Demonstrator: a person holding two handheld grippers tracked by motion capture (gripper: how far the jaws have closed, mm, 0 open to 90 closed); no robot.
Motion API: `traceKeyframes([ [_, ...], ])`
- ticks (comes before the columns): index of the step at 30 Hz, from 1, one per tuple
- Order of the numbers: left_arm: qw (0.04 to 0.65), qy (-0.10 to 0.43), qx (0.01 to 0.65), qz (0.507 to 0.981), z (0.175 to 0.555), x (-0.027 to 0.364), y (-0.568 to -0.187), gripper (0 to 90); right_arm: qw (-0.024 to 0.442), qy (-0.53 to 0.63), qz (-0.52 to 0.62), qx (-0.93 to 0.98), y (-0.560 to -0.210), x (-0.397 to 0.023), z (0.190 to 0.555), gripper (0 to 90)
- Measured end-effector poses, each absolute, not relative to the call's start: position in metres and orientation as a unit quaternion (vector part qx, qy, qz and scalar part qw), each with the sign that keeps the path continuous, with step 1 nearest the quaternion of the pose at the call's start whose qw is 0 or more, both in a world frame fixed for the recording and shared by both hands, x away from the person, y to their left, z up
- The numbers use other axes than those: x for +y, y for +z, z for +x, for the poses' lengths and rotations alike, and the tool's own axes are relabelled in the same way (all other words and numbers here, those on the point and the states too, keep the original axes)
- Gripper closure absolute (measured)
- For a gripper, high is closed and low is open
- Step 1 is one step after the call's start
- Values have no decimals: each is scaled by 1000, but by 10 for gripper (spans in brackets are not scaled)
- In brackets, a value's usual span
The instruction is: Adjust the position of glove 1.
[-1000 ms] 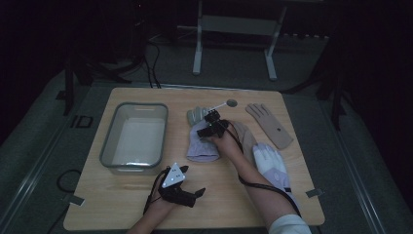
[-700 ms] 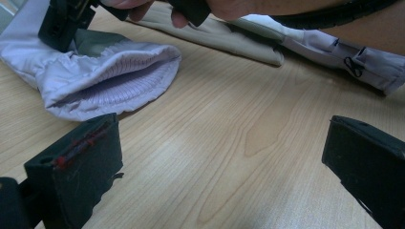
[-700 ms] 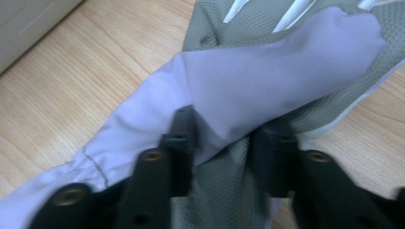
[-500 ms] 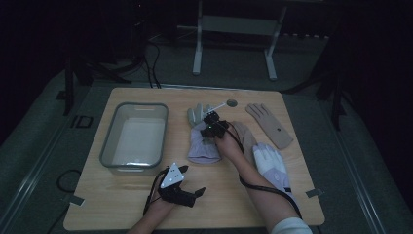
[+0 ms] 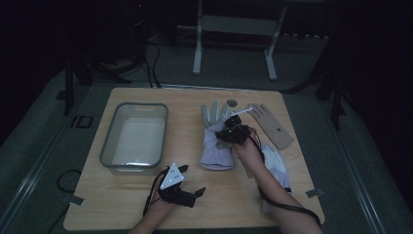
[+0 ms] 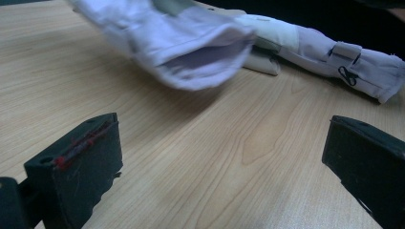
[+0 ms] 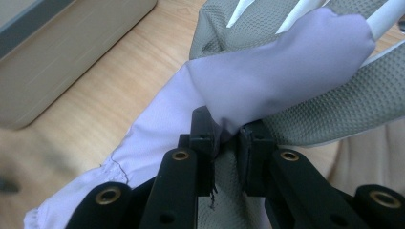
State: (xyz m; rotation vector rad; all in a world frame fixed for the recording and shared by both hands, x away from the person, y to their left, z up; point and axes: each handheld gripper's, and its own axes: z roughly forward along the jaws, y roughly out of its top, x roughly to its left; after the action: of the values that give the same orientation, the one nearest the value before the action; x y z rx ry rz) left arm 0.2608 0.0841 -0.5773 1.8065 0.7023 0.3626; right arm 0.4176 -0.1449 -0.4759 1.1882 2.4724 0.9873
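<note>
The right gripper (image 5: pixel 233 132), its jaws just having closed on a pinch of the lilac glove (image 5: pixel 214 148), lifts it off the table (image 5: pixel 146 204) mid-board, while the left gripper (image 5: pixel 187 194) rests open; next comes carrying it, probably to the tub (image 5: pixel 109 156).

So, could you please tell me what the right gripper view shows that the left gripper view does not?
Right gripper view: the right gripper, its jaws just closed onto a fold of the lavender glove, the glove's grey textured palm, and the tray corner. Left gripper view: the left gripper open above the wooden table, and a second glove lying behind. Both: the lavender glove and the table.
</note>
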Motion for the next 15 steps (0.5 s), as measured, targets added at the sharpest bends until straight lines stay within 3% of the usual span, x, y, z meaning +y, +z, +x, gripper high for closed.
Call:
traceKeyframes([
  [8,550,160,301,763,260,84,-577,1,116,348,414,833,-478,-168,381,787],
  [15,550,159,300,763,260,84,-577,1,108,325,423,839,-497,-164,372,787],
])
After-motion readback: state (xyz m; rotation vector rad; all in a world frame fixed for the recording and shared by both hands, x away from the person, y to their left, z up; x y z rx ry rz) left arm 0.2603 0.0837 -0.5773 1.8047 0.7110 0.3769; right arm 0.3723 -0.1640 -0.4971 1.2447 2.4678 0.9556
